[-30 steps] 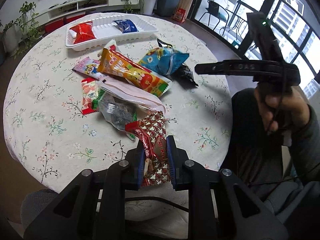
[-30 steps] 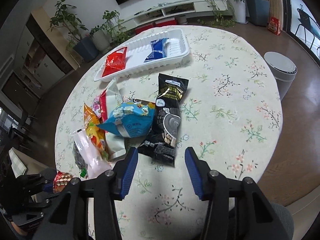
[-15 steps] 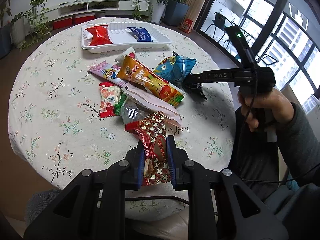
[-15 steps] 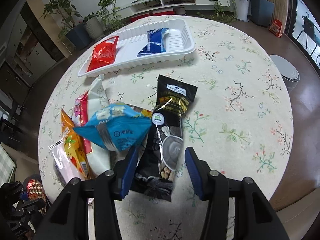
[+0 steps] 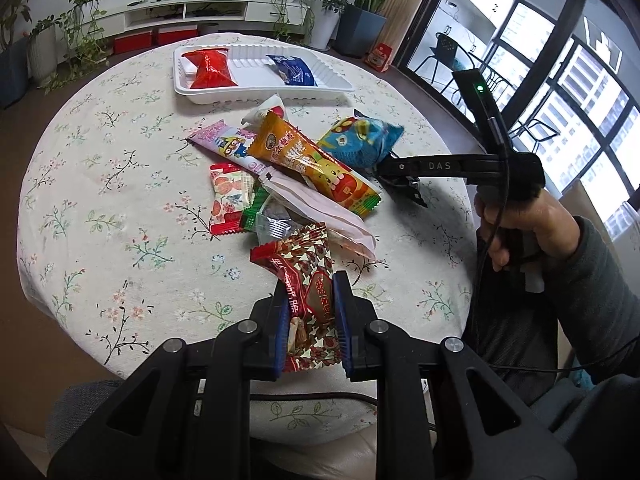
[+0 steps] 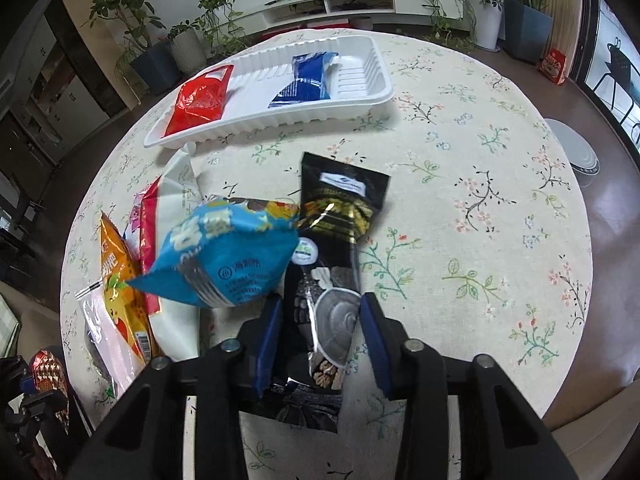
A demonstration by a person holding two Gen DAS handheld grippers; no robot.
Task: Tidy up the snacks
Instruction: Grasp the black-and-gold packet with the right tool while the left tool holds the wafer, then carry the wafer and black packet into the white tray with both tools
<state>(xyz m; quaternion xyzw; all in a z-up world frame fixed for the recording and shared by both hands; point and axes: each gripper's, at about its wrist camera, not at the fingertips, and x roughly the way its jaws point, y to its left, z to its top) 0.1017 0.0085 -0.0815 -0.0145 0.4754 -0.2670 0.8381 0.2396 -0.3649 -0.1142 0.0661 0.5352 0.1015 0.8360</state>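
Black snack pouch point(image 6: 328, 280) between closing right hand-held gripper point(image 6: 320, 320) jaws

left gripper point(image 5: 310, 312): jaws clamped tight on a red snack packet point(image 5: 304, 280)
right gripper point(image 6: 320, 332): angled down, jaws closing around a black pouch point(image 6: 332, 280)
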